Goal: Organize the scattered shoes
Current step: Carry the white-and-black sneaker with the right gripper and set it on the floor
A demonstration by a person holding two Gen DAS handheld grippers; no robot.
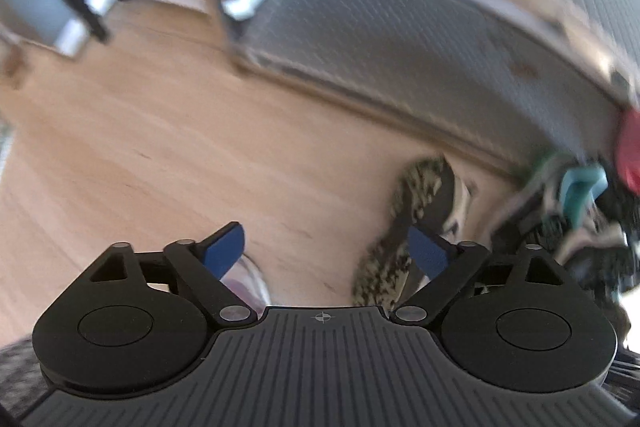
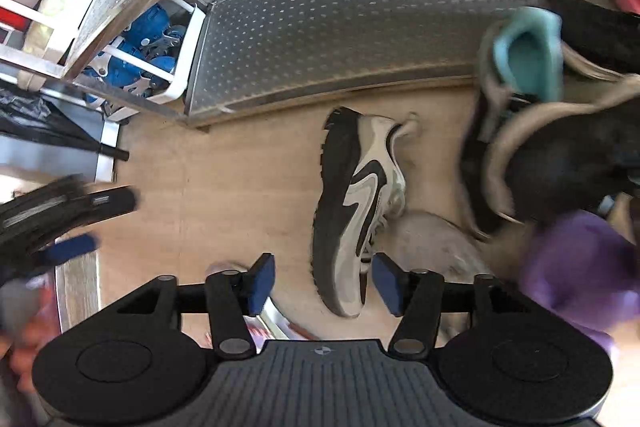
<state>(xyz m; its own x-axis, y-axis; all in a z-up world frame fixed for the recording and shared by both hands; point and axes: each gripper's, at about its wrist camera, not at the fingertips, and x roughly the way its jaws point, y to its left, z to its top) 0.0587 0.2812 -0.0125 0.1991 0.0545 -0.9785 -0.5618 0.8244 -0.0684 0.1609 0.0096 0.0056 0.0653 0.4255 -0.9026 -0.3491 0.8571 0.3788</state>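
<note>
- Now both tongs hang spread over the floor (image 2: 240, 187), nothing between the pads of either.
- Right tongs (image 2: 323, 283): blue pads either side of the heel end of a white-and-black sneaker (image 2: 358, 203), apart from it, not pinching; sneaker lying on its side on the wood, sole toward the left of that view, toe toward the shelf (image 2: 360, 27).
- Left tongs (image 1: 324, 254): spread wide over bare wood, right pad just beside the same sneaker's speckled sole (image 1: 404, 227); view blurred, so contact cannot be told.
- More shoes in a heap (image 2: 560, 131) at the right: a dark one with a teal lining, others beneath, too jumbled to count.
- Perforated metal shelf just beyond the sneaker, near floor level and mostly bare: the likely place for the pairs.
- Step in hand, by judgement: take the sneaker with the right tongs.
- To do it well: come down further, set one pad on the sole and one on the upper near the heel, close firmly, since the soft upper will give.
- Keep the left tongs clear of the sneaker, or use them to steady the toe.
- Lift, turn sole-down, set on the shelf with the toe inward, leaving room for its mate.
</note>
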